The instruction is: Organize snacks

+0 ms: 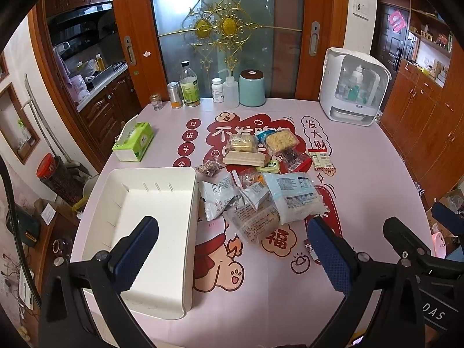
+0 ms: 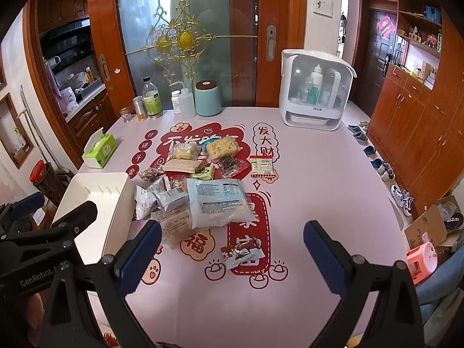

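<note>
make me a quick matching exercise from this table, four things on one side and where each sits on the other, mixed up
Things:
1. white bin
2. green tissue box
3. teal canister
4. small brown-and-blue packet

Places:
A. back edge of the table, among the bottles
B. alone on the near side, apart from the snack pile
C. left of the snack pile, nothing inside
D. left edge, behind the bin

Pairs: 1-C, 2-D, 3-A, 4-B

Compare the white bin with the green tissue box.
The white bin is larger, open-topped and empty; the tissue box is smaller, green, with a white tissue sticking out. The bin lies nearer the cameras, beside the snack pile; the tissue box sits farther back by the table's left edge. Both are rectangular and rest on the pink tablecloth.
</note>
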